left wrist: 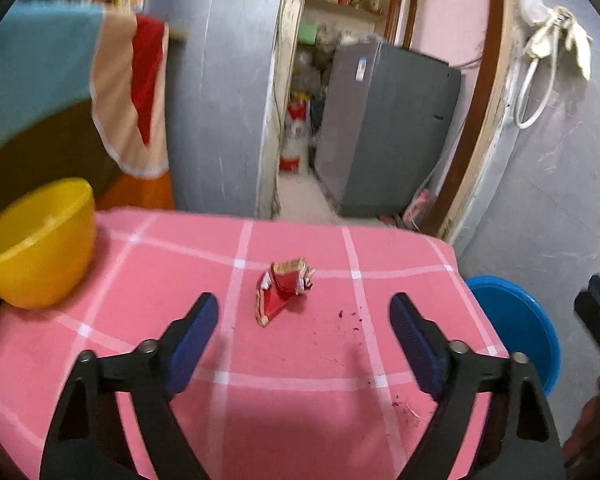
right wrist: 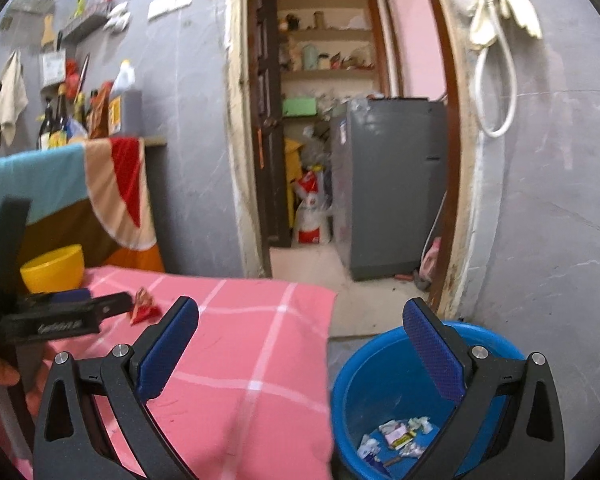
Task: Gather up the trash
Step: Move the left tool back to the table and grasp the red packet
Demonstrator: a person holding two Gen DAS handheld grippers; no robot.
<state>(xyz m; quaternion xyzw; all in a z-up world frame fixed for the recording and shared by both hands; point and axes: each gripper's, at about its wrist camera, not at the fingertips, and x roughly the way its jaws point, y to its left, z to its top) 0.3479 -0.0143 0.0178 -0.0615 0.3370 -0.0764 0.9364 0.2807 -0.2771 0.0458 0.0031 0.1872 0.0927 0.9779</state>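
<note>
Left wrist view puts your left claw nearest, its blue pads spread wide and holding nothing, hovering low over the pink checked counter. Just beyond the fingertips, centred between them, lies the crumpled red wrapper on the cloth, with a few dark crumbs to its right. Your right claw is likewise released and empty, poised above the counter's corner and the blue bucket, which stands on the floor beside the counter and already holds several scraps of paper trash. Farther left on the counter sits a yellow bowl.

You look to be at the approach stage for what appears to be the last wrapper in view. Next, ease the left claw forward and down until the pads straddle the wrapper, clench on it, then carry it right to the bucket. Keep the pads low, since the wrapper is light and could skid.
</note>
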